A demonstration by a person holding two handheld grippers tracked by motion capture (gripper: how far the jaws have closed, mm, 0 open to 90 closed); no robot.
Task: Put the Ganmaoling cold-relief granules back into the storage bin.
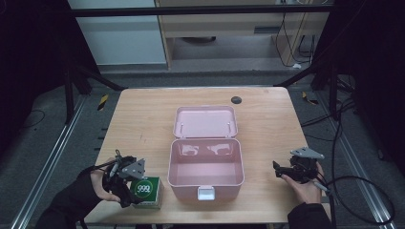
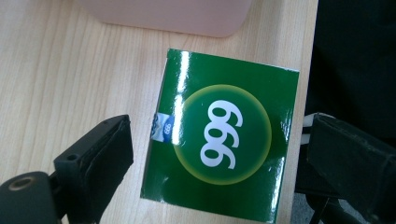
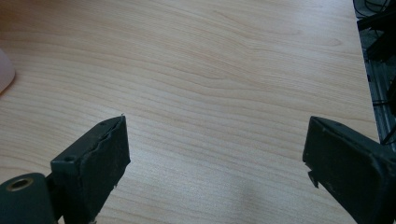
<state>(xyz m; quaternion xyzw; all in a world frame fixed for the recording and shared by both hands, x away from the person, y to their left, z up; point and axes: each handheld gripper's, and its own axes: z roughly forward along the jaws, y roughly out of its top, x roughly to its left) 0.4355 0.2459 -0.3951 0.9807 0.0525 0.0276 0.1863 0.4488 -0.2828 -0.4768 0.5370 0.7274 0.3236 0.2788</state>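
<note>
left tool [image 2: 219, 154]: jaws apart, straddling green box [image 2: 222, 140], pads clear of it
green box: near worktop [image 1: 143, 114] front edge, just left of pink case [image 1: 205, 164]
right tool [image 3: 215, 154]: jaws apart, right of case, nothing between
risk: box sits near the edge; a skewed close could push it off
views: left gripper view shows the pad gaps; high view shows the case lid open
</note>
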